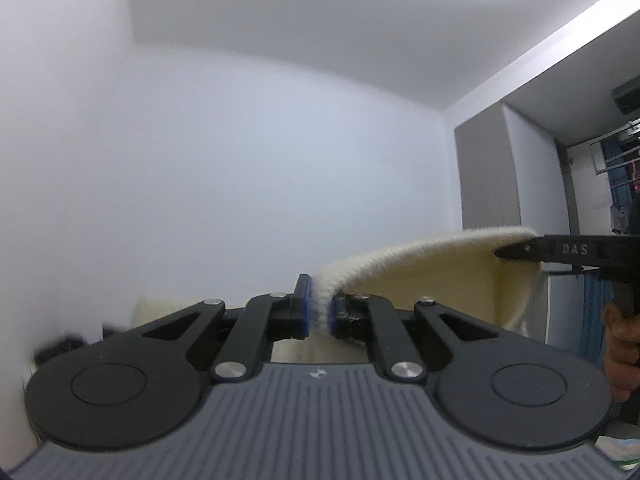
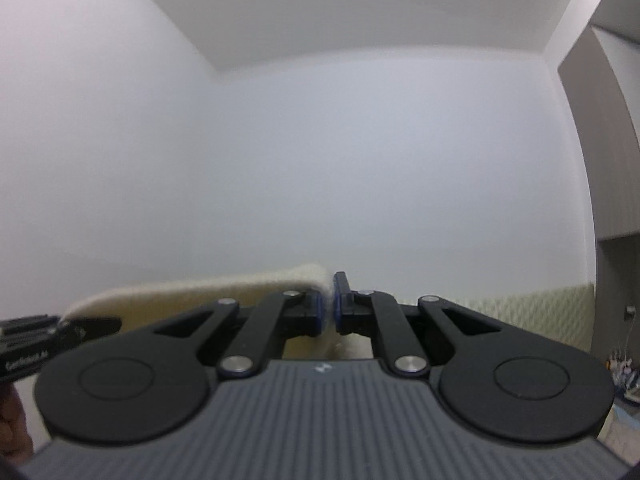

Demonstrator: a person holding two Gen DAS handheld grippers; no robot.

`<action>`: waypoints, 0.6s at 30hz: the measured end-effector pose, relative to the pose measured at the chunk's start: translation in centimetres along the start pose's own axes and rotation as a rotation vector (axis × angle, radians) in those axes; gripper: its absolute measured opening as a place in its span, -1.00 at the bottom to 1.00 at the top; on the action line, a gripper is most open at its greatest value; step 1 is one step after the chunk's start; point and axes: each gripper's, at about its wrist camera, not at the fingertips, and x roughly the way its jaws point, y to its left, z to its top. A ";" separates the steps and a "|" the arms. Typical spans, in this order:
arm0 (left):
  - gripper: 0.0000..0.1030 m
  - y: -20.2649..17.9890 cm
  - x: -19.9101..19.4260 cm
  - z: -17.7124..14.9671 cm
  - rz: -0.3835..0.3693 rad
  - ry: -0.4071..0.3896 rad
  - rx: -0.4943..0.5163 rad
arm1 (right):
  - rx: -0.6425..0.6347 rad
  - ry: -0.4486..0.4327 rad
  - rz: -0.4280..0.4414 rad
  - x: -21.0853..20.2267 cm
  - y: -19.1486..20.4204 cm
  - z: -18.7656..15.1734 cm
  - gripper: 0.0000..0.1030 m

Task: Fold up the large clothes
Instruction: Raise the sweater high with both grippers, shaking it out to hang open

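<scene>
Both grippers pinch the ribbed hem of a cream knit garment [image 1: 420, 268]: left gripper [image 1: 319, 312] and right gripper [image 2: 328, 312] clamped tight, lifted before the white wall [image 2: 320, 160] (folding seemingly barely begun)

Cream garment [image 1: 420, 276] between jaws: fuzzy knit cloth, ribbed edge. Left gripper [image 1: 318, 312] and right gripper [image 2: 328, 310]: matt black plastic, ridged body, shiny metal rivets.

White wall [image 1: 240, 160]; grey cabinet [image 1: 484, 168]; padded headboard [image 2: 532, 316].
</scene>
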 end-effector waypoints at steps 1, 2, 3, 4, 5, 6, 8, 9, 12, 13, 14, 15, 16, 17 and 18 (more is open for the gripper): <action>-0.81 -0.1 -0.3 1.1 0.002 -0.022 0.015 | 0.004 -0.021 0.011 -0.8 0.1 1.1 -0.84; -0.81 -0.2 -0.7 2.3 0.003 -0.046 0.029 | 0.006 -0.039 0.021 -1.4 0.3 2.1 -0.84; -0.81 -0.2 -0.9 3.1 0.005 -0.061 0.035 | 0.007 -0.055 0.032 -2.0 0.4 3.0 -0.84; -0.81 -0.1 -1.1 4.0 0.006 -0.074 0.038 | 0.004 -0.068 0.041 -2.4 0.7 3.8 -0.84; -0.81 0.0 -1.1 4.9 0.009 -0.081 0.043 | -0.004 -0.080 0.046 -2.6 1.0 4.5 -0.84; -0.81 0.1 -1.0 5.4 0.018 -0.079 0.058 | -0.012 -0.088 0.049 -2.7 1.3 5.1 -0.84; -0.81 0.0 -1.4 6.8 0.029 -0.080 0.065 | -0.026 -0.092 0.055 -2.3 1.8 6.1 -0.84; -0.81 -0.1 -1.7 7.4 0.031 -0.073 0.063 | -0.025 -0.088 0.057 -1.9 1.9 6.4 -0.84; -0.81 0.9 0.0 6.9 0.049 -0.029 0.049 | -0.014 -0.049 0.066 0.8 1.9 6.4 -0.84; -0.81 1.4 0.9 6.4 0.057 -0.012 0.041 | -0.013 -0.027 0.070 2.4 1.7 5.9 -0.84; -0.81 2.3 2.2 5.3 0.066 0.015 0.028 | -0.010 -0.003 0.073 3.8 1.6 5.3 -0.84; -0.81 2.9 3.1 4.6 0.073 0.040 0.017 | -0.009 0.025 0.072 5.4 1.5 4.5 -0.84; -0.81 3.7 4.6 3.1 0.083 0.072 0.007 | -0.008 0.052 0.067 7.1 1.3 3.4 -0.84; -0.81 4.7 6.2 1.6 0.092 0.102 0.000 | -0.015 0.082 0.058 9.1 1.2 2.0 -0.84; -0.81 5.6 7.5 0.6 0.100 0.127 -0.004 | -0.022 0.103 0.052 10.8 1.3 0.6 -0.84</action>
